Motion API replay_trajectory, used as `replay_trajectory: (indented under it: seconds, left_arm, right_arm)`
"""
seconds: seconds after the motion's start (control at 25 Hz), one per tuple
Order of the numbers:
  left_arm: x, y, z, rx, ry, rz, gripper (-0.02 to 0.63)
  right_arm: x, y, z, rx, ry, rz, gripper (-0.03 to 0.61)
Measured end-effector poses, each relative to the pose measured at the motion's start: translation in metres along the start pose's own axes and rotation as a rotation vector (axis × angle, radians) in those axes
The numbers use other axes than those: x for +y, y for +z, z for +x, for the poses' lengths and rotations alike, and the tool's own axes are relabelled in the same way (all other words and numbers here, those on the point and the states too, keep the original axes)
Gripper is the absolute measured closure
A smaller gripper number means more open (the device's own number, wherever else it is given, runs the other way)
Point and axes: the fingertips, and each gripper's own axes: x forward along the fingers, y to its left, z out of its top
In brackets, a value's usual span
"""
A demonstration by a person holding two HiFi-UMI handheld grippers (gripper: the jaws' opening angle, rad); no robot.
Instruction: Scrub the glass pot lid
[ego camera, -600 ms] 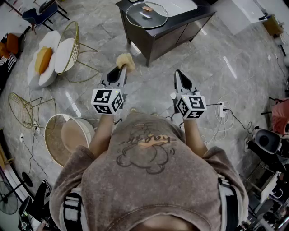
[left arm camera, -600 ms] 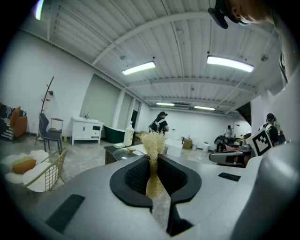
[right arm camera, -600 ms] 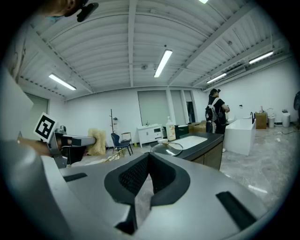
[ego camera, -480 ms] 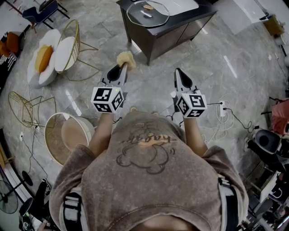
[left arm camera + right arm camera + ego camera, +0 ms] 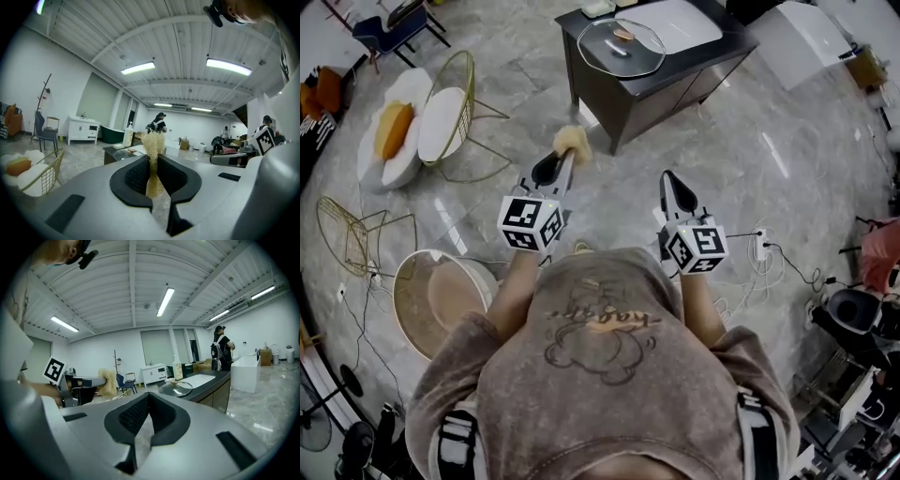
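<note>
Head view: glass pot lid [image 5: 621, 47] sits on the dark cabinet [image 5: 680, 75] up top, nothing near it, so I reckon scrubbing hasn't started. There's open floor ahead and wire chairs [image 5: 450, 103] upper left. Left gripper view: left gripper [image 5: 153, 161] clamped on the loofah scrubber [image 5: 153, 140]. Right gripper view: right gripper [image 5: 148, 399] pinched together, empty.

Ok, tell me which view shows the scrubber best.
The left gripper view: the straw-coloured scrubber stands at the centre, pinched between the left gripper's jaws. The head view shows only a small tuft past that gripper's tip; the right gripper view catches it small, from the side.
</note>
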Motion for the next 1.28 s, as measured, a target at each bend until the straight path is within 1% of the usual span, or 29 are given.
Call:
replay_trajectory:
  seconds: [0.28,0.44,0.64,0.88,1.0,1.16,1.28]
  left_arm:
    - [0.015,0.006,0.003,-0.026,-0.055,-0.007,0.565]
    - [0.023,0.012,0.017,-0.048,-0.066,-0.028,0.565]
    - [0.038,0.017,0.044,-0.059,-0.056,-0.028,0.565]
    - [0.064,0.024,0.1,-0.043,-0.036,-0.032,0.565]
    - [0.076,0.029,0.137,-0.034,-0.026,-0.035,0.565]
    - [0.092,0.047,0.197,-0.033,-0.019,-0.046,0.565]
    - [0.107,0.062,0.237,-0.031,0.004,-0.05,0.565]
  right_arm:
    - [0.018,0.003,0.023,-0.029,-0.02,-0.011,0.58]
    - [0.011,0.003,0.04,-0.021,-0.033,-0.023,0.58]
    - [-0.008,0.003,0.07,-0.013,-0.03,-0.031,0.58]
    - [-0.048,0.018,0.127,-0.017,-0.014,-0.032,0.58]
    - [-0.072,0.027,0.158,-0.022,-0.002,-0.023,0.58]
    - [-0.108,0.046,0.205,-0.016,0.019,-0.025,0.58]
    - [-0.135,0.064,0.242,-0.013,0.043,-0.032,0.58]
